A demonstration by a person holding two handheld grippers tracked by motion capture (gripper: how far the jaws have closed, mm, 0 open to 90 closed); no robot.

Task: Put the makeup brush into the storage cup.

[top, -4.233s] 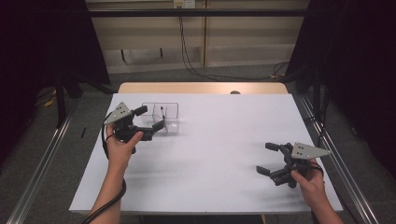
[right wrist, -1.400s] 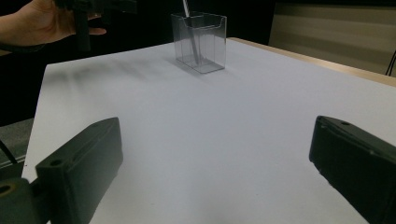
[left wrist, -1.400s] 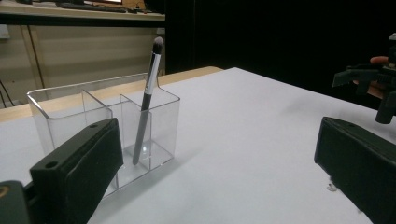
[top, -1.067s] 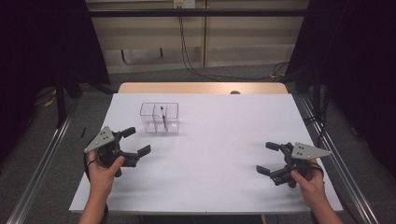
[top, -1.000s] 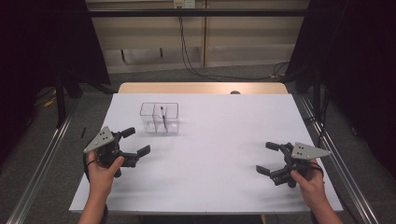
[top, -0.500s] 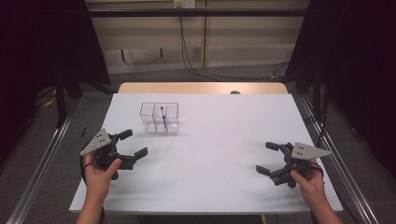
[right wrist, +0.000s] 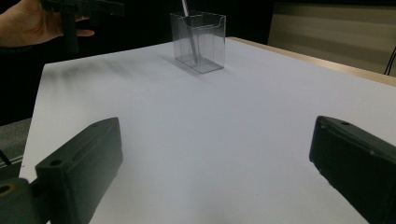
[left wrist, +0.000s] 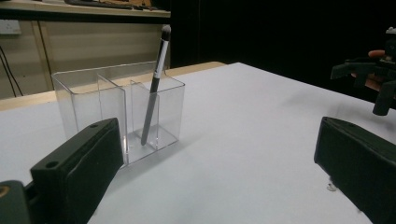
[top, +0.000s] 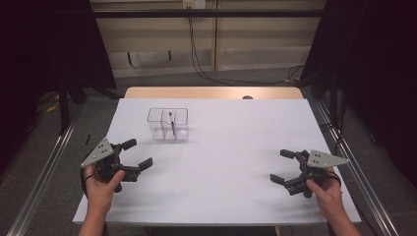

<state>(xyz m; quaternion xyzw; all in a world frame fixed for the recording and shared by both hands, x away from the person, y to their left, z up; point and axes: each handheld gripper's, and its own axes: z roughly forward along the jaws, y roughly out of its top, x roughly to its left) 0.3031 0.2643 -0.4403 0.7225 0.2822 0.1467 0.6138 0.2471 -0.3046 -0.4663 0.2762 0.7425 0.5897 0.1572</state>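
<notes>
Surveying from high view: white table [top: 236, 147] carrying one clear organizer [top: 168, 124], taken as landmark for all places below.
Organizer, high view: clear plastic box with inner dividers, upright on the table's far left part; a slim brush [top: 171, 122] stands inside it.
Left claw, high view: left claw [top: 137, 154] lies nearer the person than the organizer and to its left, well apart from it; jaws spread, nothing between them; held in the left hand [top: 102, 185].
Right claw, high view: right claw [top: 281, 166] sits far to the right of the organizer and nearer the person; jaws spread, nothing between them; held in the right hand [top: 328, 193].
Left claw view: organizer ahead, past the left-side jaw; brush leans tilted in the compartment at this view's right, dark tip above the rim; right claw seen well to the right of the organizer.
Right claw view: organizer far ahead across bare table, brush handle inside it; left hand and claw at upper left, well apart from the organizer; own jaws spread wide.
</notes>
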